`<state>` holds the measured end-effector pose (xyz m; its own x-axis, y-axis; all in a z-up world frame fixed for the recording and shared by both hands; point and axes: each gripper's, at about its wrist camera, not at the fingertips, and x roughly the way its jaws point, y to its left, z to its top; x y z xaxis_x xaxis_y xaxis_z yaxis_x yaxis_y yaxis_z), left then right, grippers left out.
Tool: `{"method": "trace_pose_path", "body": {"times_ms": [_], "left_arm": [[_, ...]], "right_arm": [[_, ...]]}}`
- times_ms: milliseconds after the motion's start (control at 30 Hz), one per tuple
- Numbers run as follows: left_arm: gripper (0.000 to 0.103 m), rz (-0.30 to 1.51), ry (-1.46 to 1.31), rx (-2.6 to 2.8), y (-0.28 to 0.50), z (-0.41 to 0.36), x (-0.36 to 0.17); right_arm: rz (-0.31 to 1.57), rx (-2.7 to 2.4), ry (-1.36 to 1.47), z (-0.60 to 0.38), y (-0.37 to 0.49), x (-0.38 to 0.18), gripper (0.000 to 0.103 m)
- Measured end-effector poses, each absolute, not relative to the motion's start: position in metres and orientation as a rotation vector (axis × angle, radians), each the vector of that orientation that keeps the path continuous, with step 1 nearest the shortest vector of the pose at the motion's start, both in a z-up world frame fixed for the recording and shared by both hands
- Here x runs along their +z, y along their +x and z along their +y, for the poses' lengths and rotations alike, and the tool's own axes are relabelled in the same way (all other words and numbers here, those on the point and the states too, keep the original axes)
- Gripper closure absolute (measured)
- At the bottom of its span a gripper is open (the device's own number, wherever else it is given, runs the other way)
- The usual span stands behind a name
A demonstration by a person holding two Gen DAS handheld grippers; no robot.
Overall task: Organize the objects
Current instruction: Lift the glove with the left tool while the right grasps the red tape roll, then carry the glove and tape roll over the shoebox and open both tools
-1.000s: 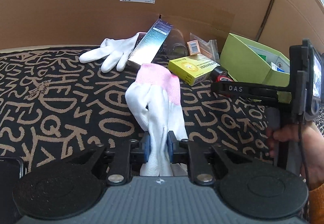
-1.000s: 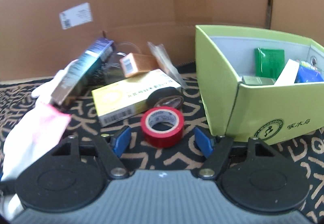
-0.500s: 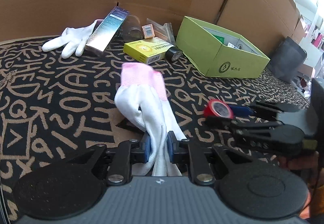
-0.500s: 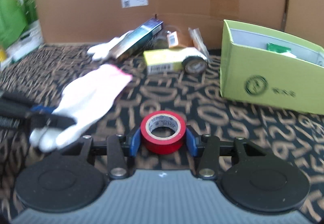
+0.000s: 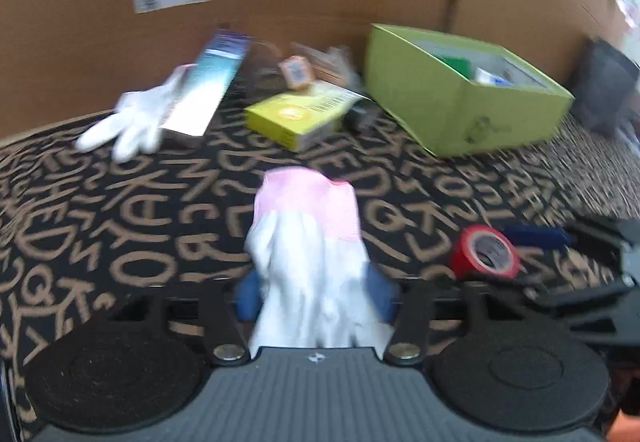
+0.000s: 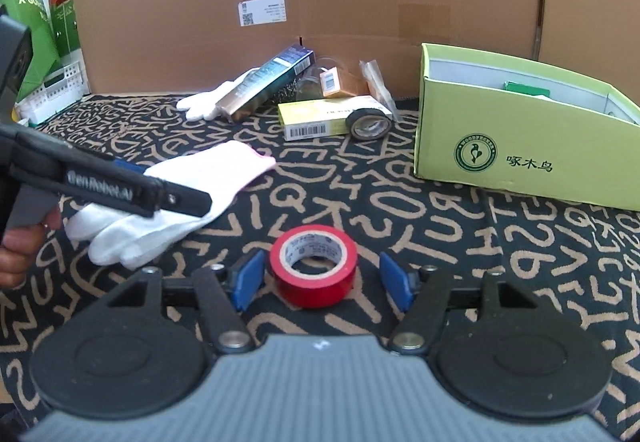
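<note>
1. Progress: partway, by my judgement. The green cardboard box (image 6: 520, 146) already holds a few small packets, yet most things lie outside it on the letter-patterned surface (image 6: 440, 226).
2. Left to sort near the back cardboard wall: a plain white glove (image 6: 208, 102), a long dark carton (image 6: 268, 82), a yellow box (image 6: 320, 118), a small orange box (image 6: 336, 82) and a black tape roll (image 6: 370, 124).
3. Right tongs (image 6: 322, 280): their jaws have just been opening. The red tape roll (image 6: 314, 266) stands on the surface between the blue pads, with a gap showing on each side, so it is not gripped.
4. Left tongs (image 5: 316, 292): their jaws have just been opening too. The pink-cuffed white glove (image 5: 310, 262) lies between them, fingers nearest the tongs and cuff pointing away. The picture is blurred, but the pads appear to have let go.
5. The green box sits well beyond both tongs, off to the right.
</note>
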<state>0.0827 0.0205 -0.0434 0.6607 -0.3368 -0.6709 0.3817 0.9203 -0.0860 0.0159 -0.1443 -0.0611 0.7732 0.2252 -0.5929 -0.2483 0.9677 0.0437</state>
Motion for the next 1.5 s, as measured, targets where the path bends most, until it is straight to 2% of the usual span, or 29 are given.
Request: {"method": "trace_pose_path", "body": {"times_ms": [67,133,200,267,300,333,433,700,1100,1267,1500], "left_arm": [[0.061,0.740,0.094,-0.411,0.079,0.013,-0.043],[0.054,0.739,0.103,-0.412,0.079,0.009,-0.044],[0.054,0.735,0.120,-0.411,0.079,0.004,-0.044],[0.066,0.732,0.138,-0.416,0.079,0.001,-0.044],[0.077,0.734,0.142,-0.420,0.079,-0.001,-0.043],[0.083,0.737,0.141,-0.428,0.079,-0.001,-0.042],[0.090,0.746,0.127,-0.436,0.078,-0.003,-0.040],[0.093,0.743,0.069,-0.481,0.077,-0.005,-0.028],[0.093,0.524,0.092,-0.605,0.103,-0.070,0.046],[0.093,0.491,0.091,-0.606,0.135,-0.108,0.060],[0.093,0.495,0.132,-0.554,0.185,-0.153,0.055]], "right_arm": [[0.643,0.262,-0.034,-0.144,0.018,-0.062,0.040],[0.645,0.265,-0.039,-0.143,0.020,-0.062,0.040],[0.645,0.269,-0.038,-0.142,0.023,-0.062,0.041],[0.648,0.279,-0.033,-0.142,0.025,-0.063,0.043],[0.653,0.284,-0.030,-0.142,0.025,-0.063,0.052],[0.654,0.291,-0.028,-0.142,0.025,-0.063,0.056],[0.648,0.298,-0.024,-0.143,0.024,-0.062,0.057],[0.617,0.288,0.032,-0.157,0.015,-0.055,0.057],[0.382,0.108,0.039,-0.228,0.008,0.015,0.057],[0.325,-0.020,0.019,-0.262,0.038,0.030,0.057],[0.336,-0.117,0.013,-0.305,0.101,0.022,0.057]]}}
